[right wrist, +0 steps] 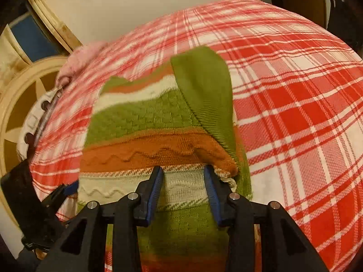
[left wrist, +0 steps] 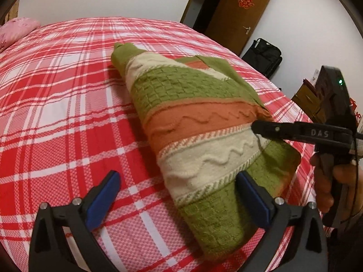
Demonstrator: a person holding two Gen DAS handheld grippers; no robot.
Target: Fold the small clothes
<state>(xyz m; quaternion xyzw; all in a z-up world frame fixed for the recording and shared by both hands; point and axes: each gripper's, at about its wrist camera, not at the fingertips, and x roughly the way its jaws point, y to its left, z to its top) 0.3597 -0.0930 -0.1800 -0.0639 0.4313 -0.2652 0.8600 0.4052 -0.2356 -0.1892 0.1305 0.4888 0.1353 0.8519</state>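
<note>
The left gripper (left wrist: pixel 179 192) is hovering low over the bed, its jaws standing wide apart with nothing pinched; only the red-and-white plaid sheet (left wrist: pixel 68 117) and the near edge of the knit are lying between its blue pads (left wrist: pixel 103 200). The folded sweater (left wrist: pixel 195 122) is lying just ahead of it and toward its right finger — that finger's pad is sitting right at the sweater's near cream and green bands, though whether it is touching cannot be told. The knit is tapering away from the tongs toward its far green end.

Further right, the right gripper (left wrist: pixel 256 128) is reaching in from the side, its black fingertip lying over the sweater's edge where the orange band meets the cream one. A person's hand (left wrist: pixel 326 181) is gripping its handle.

In the right wrist view the right gripper (right wrist: pixel 183 172) is hanging over the sweater (right wrist: pixel 145 122) with its jaws partly apart, the cream band showing between the pads without being pinched — a green ribbed flap (right wrist: pixel 204 86) is lying folded over beyond its right finger.

The sweater is a thick wool knit: basket-weave green, orange and cream stripes with raised zigzag cords. A pink pillow (left wrist: pixel 17 30) is resting far off to the left.
</note>
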